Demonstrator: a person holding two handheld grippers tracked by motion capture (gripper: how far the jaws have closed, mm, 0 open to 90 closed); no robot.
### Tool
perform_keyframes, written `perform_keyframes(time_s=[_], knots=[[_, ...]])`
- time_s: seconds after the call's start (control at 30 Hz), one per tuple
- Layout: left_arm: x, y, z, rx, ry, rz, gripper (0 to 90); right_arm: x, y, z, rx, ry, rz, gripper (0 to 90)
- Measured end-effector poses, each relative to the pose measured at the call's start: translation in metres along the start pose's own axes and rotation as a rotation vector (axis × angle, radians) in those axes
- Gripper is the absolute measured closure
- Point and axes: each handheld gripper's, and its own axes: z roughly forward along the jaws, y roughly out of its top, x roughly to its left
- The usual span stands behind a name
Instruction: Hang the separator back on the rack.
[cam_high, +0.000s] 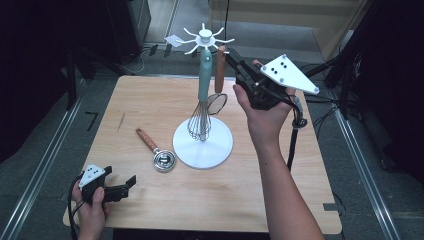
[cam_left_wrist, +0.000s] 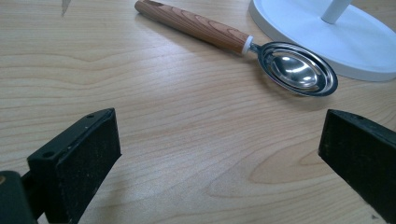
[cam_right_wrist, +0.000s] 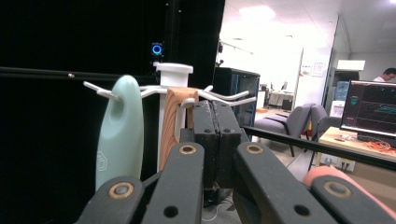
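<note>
A white utensil stand (cam_high: 202, 145) stands mid-table with hooks around its top (cam_high: 204, 35). A whisk with a teal handle (cam_high: 203, 85) hangs from one hook, and beside it hangs a wooden-handled strainer (cam_high: 220, 70). My right gripper (cam_high: 228, 54) is raised at hook height just right of the strainer handle. Its jaws are shut with nothing between them (cam_right_wrist: 216, 109), beside the wooden handle (cam_right_wrist: 176, 121) and the teal handle (cam_right_wrist: 120, 135). A wooden-handled metal scoop (cam_high: 156, 150) lies on the table left of the base. My left gripper (cam_high: 131, 181) rests open at the front left, facing the scoop (cam_left_wrist: 299, 70).
The wooden table (cam_high: 150, 95) ends close behind the left hand at the front. The stand's round base (cam_left_wrist: 355, 37) lies just right of the scoop. Dark frames and cables (cam_high: 345, 60) flank the table. An office chair (cam_right_wrist: 299, 121) and a monitor (cam_right_wrist: 369, 107) are far behind.
</note>
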Motion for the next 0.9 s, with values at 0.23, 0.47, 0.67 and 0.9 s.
perform_keyframes(time_s=[0.23,0.47,0.67,0.9], knots=[[0.000,0.000,0.000,0.002,0.002,0.004,0.0,0.003,0.003,-0.006,-0.014,0.023,0.011,90.0],[0.000,0.000,0.000,0.001,0.004,0.003,0.0,0.013,0.004,-0.008,-0.016,0.047,0.007,90.0],[0.000,0.000,0.000,0.000,0.008,-0.001,0.0,0.028,0.007,-0.010,-0.018,0.078,-0.001,90.0],[0.000,0.000,0.000,0.004,0.011,-0.004,0.0,0.043,0.010,-0.006,0.001,0.106,-0.029,90.0]])
